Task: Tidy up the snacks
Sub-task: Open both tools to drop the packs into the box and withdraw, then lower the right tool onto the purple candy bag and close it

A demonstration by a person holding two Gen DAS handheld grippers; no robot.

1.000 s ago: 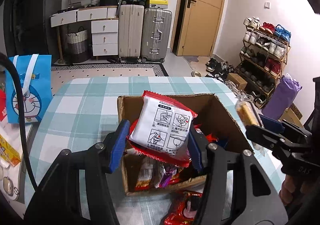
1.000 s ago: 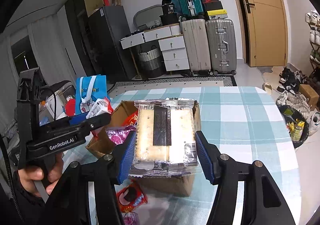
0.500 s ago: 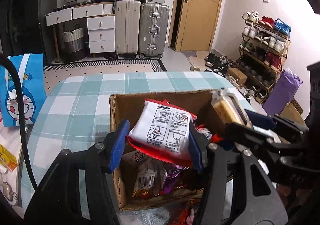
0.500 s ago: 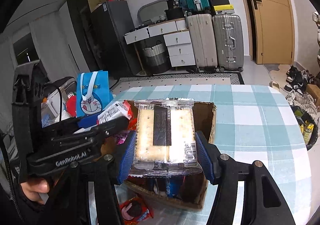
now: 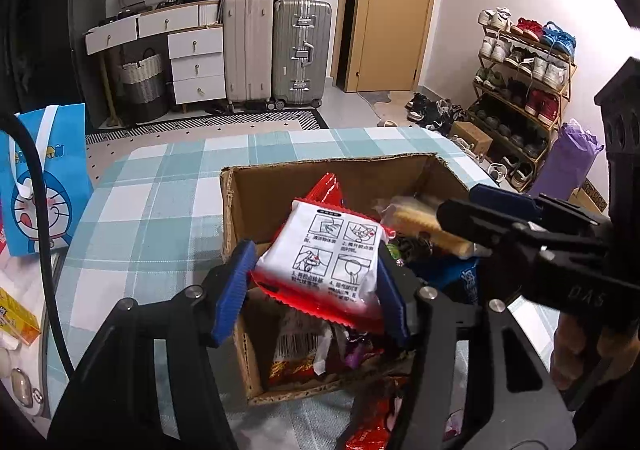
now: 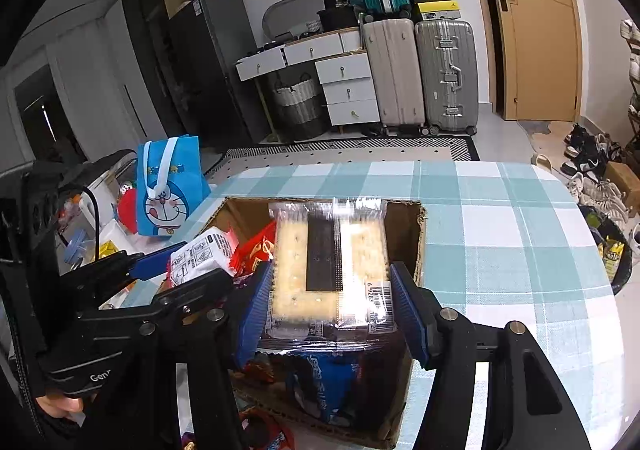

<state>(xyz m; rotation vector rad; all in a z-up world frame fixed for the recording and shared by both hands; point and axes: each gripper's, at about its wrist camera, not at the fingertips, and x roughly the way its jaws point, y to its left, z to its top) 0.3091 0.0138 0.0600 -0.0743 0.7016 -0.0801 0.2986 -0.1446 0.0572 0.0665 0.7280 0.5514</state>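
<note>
Both packets now lower, over cardboard box (image 5: 256,189). Left gripper (image 5: 314,286) jaws just been opening, red-white packet (image 5: 324,266) between; left pad clear of packet. Right gripper (image 6: 332,306) clamps cracker pack (image 6: 330,270). Box contents mostly hidden.

- Left wrist view: looks forward and downward along its fingers, close above the cardboard box (image 5: 256,189) at frame centre.
- Right wrist view: same downward tilt, equally close.
- Shared: box, checked tablecloth (image 6: 500,234), suitcases, door.
</note>
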